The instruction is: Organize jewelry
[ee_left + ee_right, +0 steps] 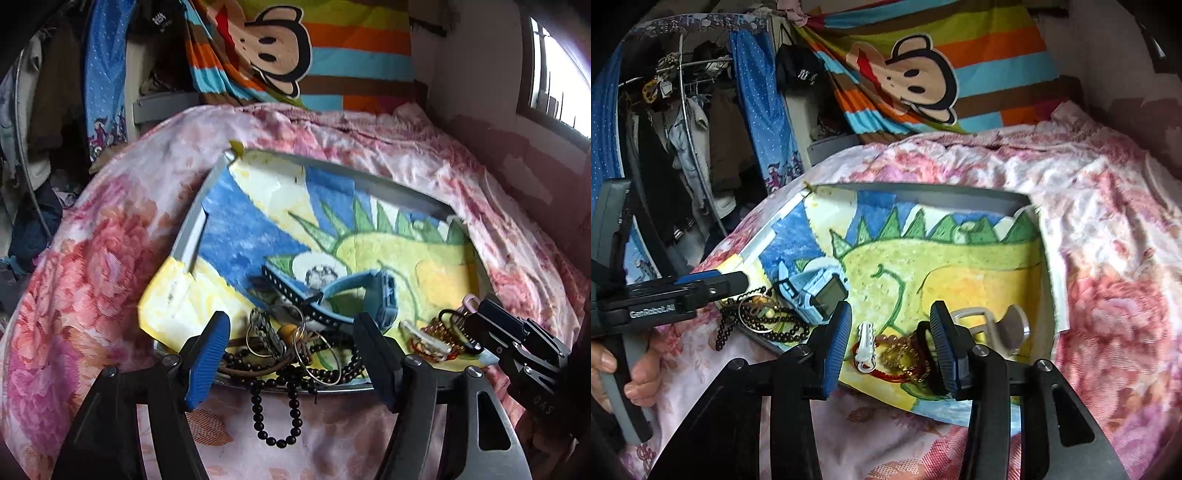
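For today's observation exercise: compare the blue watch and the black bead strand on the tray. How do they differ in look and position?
The blue watch is a chunky light-blue band with a square case; the black bead strand is a thin string of small dark round beads. The watch lies wholly on the drawing inside the tray; the bead strand spills over the tray's near edge onto the floral blanket. Both lie in the pile before the open left gripper.

"GenRobot.AI" in white on the left gripper body; nothing else legible.
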Available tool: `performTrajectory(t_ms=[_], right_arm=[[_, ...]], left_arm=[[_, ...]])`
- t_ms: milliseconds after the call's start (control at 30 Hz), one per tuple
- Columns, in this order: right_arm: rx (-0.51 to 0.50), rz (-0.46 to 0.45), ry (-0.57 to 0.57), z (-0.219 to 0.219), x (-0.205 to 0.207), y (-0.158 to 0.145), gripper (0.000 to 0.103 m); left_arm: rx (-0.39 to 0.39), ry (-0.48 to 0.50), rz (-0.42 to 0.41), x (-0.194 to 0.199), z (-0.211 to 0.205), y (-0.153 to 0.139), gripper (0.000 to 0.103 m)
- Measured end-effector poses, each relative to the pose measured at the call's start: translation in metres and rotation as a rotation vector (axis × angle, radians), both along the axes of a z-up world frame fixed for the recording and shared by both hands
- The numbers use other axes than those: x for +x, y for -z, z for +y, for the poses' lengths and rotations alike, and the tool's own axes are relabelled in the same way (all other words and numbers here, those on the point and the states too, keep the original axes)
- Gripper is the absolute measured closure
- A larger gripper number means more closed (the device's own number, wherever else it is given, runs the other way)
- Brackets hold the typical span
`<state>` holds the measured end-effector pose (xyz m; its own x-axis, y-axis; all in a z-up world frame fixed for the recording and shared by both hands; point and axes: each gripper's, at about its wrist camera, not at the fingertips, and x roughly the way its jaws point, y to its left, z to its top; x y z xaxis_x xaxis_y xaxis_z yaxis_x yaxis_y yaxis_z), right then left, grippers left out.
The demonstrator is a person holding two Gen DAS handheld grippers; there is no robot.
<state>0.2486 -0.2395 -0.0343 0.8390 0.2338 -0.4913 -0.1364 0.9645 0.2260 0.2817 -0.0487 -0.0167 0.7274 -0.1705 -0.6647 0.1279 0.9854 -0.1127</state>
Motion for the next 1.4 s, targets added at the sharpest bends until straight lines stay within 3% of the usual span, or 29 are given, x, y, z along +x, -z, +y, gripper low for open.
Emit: performTrajectory(t_ms=[100,167,400,767,1033,1400], right_arm=[[0.005,-0.039,0.022,0.0,-0.015,-0.013,0.049],[0.0,-0.067,0.026,0.001,-0.026,-0.023,0.044],[-0.018,-0.177,0.048,0.004,-0.073,-0.06,0.02],[-0.023,-0.28,0.041,0.01,-0.156,-0.092,0.002],[-0.027,-0.298,0.031,0.016,-0.208,-0.09,0.002],[-0.065,-0.269,0.012,0.023,-0.258,-0.078,0.002]], left_arm=[[-0.007,-0.019,-0.03,-0.011,0.003,-0.011,0.03],[-0.016,-0.037,-0.065,-0.022,0.007,-0.019,0.015],[0.004,-0.052,-0.202,-0.063,0.01,-0.052,0.002],[0.016,-0.057,-0.318,-0.147,0.022,-0.069,0.0],[0.023,-0.063,-0.378,-0.211,0.033,-0.071,0.0],[0.005,-0.115,-0.363,-0.266,0.055,-0.06,0.0]])
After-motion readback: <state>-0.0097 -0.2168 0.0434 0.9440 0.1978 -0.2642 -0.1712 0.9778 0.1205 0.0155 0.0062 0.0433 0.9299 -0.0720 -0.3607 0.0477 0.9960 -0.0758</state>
